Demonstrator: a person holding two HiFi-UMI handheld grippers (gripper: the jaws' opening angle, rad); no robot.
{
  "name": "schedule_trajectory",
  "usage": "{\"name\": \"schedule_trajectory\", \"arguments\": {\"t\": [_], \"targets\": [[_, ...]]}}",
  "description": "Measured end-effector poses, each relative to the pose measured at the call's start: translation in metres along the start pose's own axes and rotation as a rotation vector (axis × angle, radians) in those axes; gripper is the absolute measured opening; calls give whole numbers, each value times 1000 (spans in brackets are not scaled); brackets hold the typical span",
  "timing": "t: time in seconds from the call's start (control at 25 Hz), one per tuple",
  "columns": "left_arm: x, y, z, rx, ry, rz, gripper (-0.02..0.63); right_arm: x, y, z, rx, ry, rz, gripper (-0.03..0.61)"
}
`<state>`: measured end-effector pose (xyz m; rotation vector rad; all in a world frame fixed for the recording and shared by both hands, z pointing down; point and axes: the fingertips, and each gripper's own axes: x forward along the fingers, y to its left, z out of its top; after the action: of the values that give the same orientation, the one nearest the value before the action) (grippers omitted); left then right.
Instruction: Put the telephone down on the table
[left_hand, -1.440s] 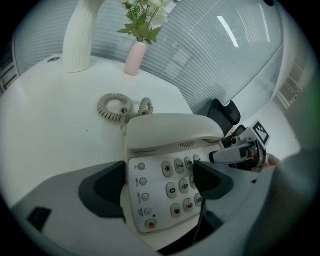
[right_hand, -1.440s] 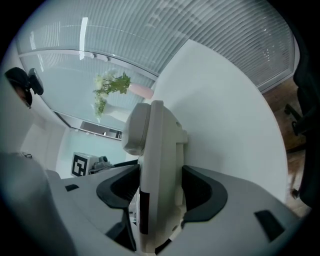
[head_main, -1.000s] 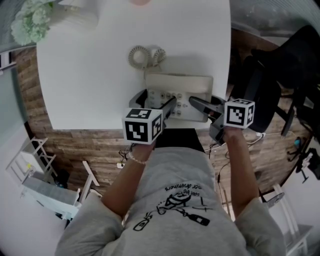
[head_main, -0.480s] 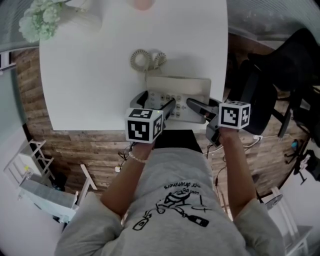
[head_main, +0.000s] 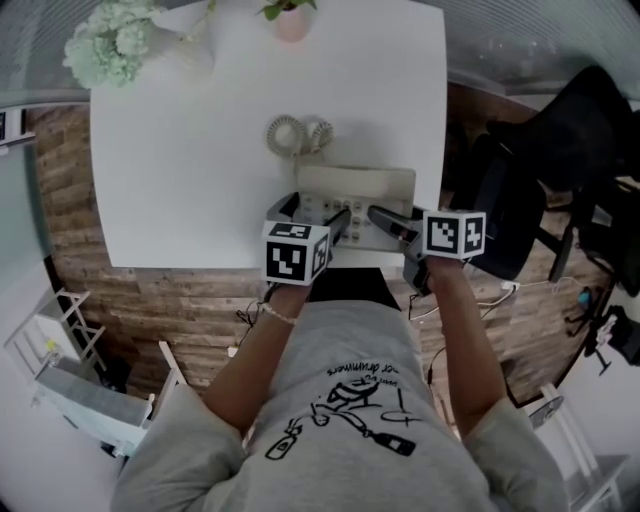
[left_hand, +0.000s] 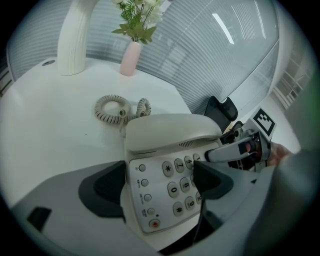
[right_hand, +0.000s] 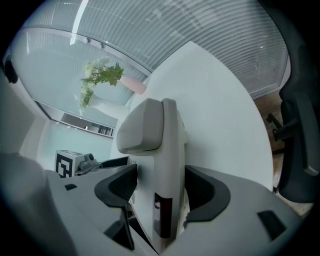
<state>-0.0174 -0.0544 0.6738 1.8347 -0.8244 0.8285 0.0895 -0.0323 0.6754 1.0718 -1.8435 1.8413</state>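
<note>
**A:** Working outward from the body, what comes first?

**B:** The left gripper (left_hand: 160, 186), at 7 o'clock from the cream plastic push-button telephone (left_hand: 150, 170). Its jaws are clamped on the near left corner. One dark pad (left_hand: 107, 187) sits against the left edge and the other on the keypad (left_hand: 175, 180).

**A:** And the right gripper (right_hand: 162, 187)?

**B:** It's at 5 o'clock from the telephone. Its jaws have just been opening and stand wide, with the telephone's right side between them. A sliver of gap shows at the pad on the keypad side, so there's no grip there.

**A:** Where is the telephone itself?

**B:** Down on the white rectangular table (head_main: 180, 160), at its 6 o'clock edge. The handset (left_hand: 170, 131) is in its cradle on the far side.

**A:** And beyond it?

**B:** The cream coiled cord (head_main: 298, 135) lies looped at 11 o'clock, just past the handset. Farther on, at 12 o'clock on the far edge, is a small pink vase (head_main: 292, 22) with green stems. A bunch of pale green flowers (head_main: 110, 50) is at 10 o'clock. A black office chair (head_main: 540, 170) stands off the table at 3 o'clock.
</note>
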Motion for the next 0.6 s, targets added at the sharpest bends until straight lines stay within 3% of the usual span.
{"name": "schedule_trajectory", "arguments": {"t": [0.6], "targets": [[-15, -3, 0, 17, 5, -28, 430, -11, -7, -1, -123, -2, -172, 313]]}}
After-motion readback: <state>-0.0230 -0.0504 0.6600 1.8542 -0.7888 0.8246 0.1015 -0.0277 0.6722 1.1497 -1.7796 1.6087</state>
